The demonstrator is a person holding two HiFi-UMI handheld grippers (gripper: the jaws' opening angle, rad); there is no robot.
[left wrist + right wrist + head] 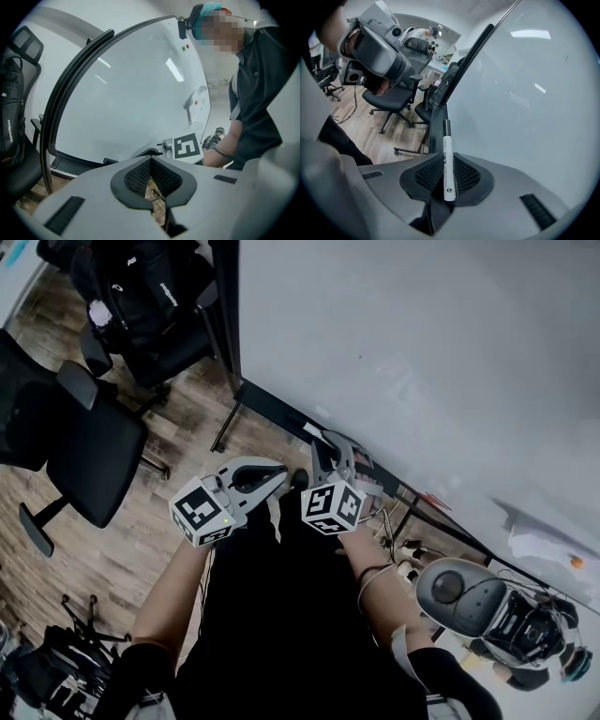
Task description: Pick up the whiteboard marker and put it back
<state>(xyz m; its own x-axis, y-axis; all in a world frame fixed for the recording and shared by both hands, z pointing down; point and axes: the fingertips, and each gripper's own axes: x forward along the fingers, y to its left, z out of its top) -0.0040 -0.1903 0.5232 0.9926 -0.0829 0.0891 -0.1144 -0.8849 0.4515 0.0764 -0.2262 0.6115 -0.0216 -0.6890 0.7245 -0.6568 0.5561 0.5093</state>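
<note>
A white whiteboard marker with a dark cap points forward along the black tray at the foot of the whiteboard. My right gripper is shut on its barrel. In the head view the right gripper sits just over the tray, close to the whiteboard. My left gripper hovers beside it to the left. Its pads meet at the tip with nothing between them in the left gripper view, which also shows the right gripper's marker cube.
Black office chairs stand on the wood floor at left, one carrying a backpack. A grey rounded device and cables lie at lower right. The board's black frame curves past on the left.
</note>
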